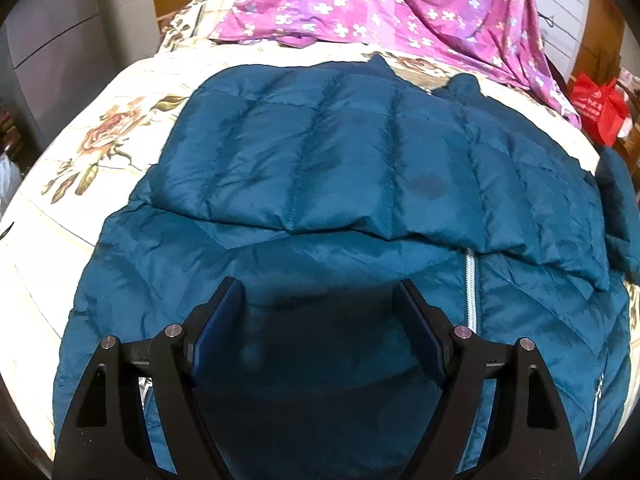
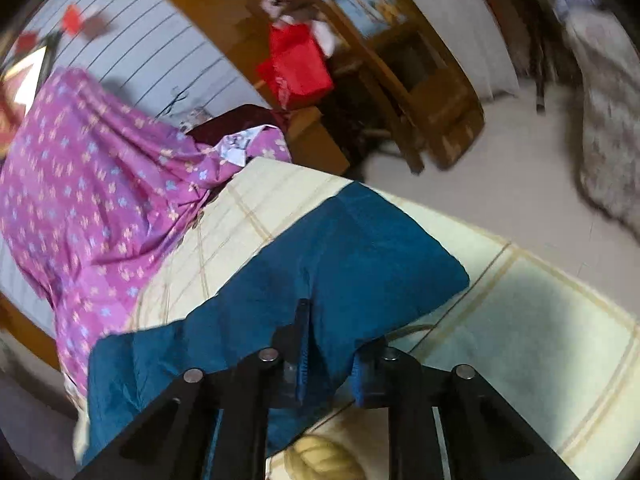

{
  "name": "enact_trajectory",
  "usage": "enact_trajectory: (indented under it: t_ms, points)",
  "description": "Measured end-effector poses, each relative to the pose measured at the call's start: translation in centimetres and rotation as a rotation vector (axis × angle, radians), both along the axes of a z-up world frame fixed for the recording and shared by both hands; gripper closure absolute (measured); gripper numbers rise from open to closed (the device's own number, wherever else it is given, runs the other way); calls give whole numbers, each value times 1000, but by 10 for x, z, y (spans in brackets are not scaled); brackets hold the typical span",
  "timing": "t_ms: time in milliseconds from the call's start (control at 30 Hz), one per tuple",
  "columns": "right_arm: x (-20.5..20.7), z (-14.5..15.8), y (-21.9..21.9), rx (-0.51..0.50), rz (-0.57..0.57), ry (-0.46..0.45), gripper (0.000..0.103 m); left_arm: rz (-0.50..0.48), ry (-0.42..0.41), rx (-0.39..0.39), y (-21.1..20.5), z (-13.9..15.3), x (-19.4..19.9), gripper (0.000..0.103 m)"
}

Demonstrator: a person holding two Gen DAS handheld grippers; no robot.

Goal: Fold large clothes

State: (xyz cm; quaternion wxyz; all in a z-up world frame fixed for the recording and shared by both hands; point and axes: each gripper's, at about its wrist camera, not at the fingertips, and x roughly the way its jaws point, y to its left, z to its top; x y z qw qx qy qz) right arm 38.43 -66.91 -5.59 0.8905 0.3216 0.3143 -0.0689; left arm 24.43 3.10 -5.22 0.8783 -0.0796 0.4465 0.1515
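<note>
Cream bedspread (image 1: 80,184) with big roses covers the bed, and a purple flowered cloth (image 1: 400,4) lies at its far end beside a red bag (image 2: 296,66). We see the blue puffy jacket (image 1: 320,168) spread on the bed, one part folded over. Our left tongs (image 1: 318,312) stand spread above it. Our right tongs (image 2: 316,360) pinch a blue jacket part.
</note>
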Motion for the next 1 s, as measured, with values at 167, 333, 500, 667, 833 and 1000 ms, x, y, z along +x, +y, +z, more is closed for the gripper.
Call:
enact_trajectory:
  t_ms: [167, 333, 500, 667, 833, 1000]
  points:
    - [-20, 31, 26, -47, 26, -52, 90, 50, 1, 22, 11, -1, 1, 24]
    - [-43, 60, 73, -33, 86, -116, 92, 98, 20, 37, 25, -7, 5, 24]
    - [-67, 76, 144, 1, 149, -185, 92, 123, 18, 50, 32, -7, 3, 24]
    - [-87, 66, 212, 124, 183, -242, 92, 145, 17, 33, 38, -7, 0, 24]
    - [-89, 45, 288, 139, 289, -243, 92, 168, 15, 30, 44, -6, -2, 24]
    - [-69, 24, 345, 183, 403, -195, 92, 168, 25, 29, 44, -8, 3, 24]
